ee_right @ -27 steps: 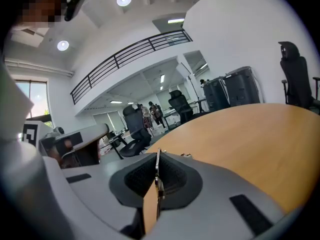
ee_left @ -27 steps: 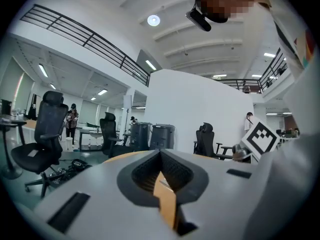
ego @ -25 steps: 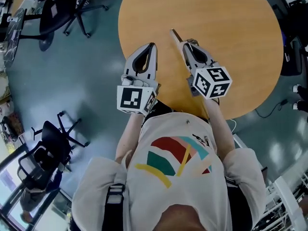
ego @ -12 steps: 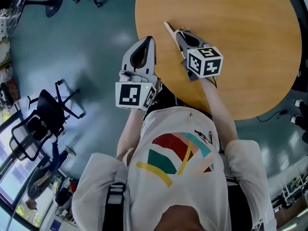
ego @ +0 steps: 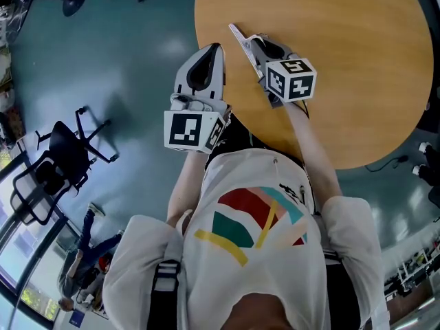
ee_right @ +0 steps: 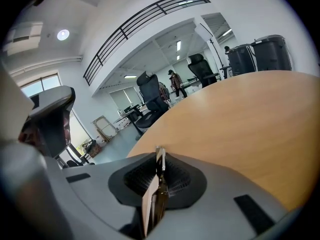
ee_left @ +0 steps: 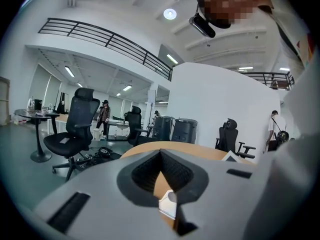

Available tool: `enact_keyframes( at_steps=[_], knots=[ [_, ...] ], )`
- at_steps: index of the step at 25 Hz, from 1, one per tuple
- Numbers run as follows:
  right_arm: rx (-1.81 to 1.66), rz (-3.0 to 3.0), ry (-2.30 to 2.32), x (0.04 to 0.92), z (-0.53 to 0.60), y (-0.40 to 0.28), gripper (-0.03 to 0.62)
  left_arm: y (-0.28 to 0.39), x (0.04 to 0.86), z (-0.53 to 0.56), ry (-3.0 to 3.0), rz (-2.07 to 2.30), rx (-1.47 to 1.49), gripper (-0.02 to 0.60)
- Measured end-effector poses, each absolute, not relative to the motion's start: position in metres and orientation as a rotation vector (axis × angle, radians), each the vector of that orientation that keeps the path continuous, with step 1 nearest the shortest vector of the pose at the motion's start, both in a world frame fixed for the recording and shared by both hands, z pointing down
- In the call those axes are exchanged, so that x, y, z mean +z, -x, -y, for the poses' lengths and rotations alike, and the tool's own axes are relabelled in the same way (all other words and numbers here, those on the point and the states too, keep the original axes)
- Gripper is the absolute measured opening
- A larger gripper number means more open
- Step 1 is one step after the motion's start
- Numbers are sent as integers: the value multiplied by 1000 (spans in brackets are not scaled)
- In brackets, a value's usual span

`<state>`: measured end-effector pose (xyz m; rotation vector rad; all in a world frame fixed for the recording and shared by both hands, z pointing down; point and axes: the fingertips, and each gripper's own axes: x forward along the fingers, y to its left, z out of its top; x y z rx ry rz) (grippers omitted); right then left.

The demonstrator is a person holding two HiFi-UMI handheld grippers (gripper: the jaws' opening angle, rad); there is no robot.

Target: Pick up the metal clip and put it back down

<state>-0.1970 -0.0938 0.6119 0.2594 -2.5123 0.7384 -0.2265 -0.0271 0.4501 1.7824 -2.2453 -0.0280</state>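
Pickup done: my right claw [ego: 253, 45] is clamped on the metal clip [ee_right: 158, 180] over the counter [ego: 344, 60], left claw [ego: 214, 49] closed on nothing; set-down is what's left.

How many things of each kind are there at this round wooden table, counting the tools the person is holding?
Grey handheld two-jaw grippers with marker cubes: 2, the left gripper and the right gripper
Thin silver metal clip: 1, clamped in the right gripper
Round light-wood table: 1
Total: 4
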Motion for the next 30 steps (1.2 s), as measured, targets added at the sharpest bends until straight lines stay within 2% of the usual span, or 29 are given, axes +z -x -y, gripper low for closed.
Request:
enact_keyframes(
  at_steps=[8,9,10,11,13,22,30],
  knots=[
    [509,2520,-314,609,101,196,57,228,437,29,-1793,2258,-38,41],
    [467,2508,-309,612,101,195,73,228,436,29,-1793,2260,-39,41],
    [428,2490,-296,616,100,195,109,229,436,28,-1794,2260,-41,41],
    [391,2472,-279,621,98,195,173,229,435,27,-1796,2259,-43,41],
    [329,2447,-252,629,94,195,232,230,435,25,-1801,2256,-48,41],
    [288,2503,-261,604,98,194,236,229,419,25,-1834,2273,-82,41],
    [362,2615,-371,538,108,186,226,221,391,31,-1958,2256,-132,41]
  ],
)
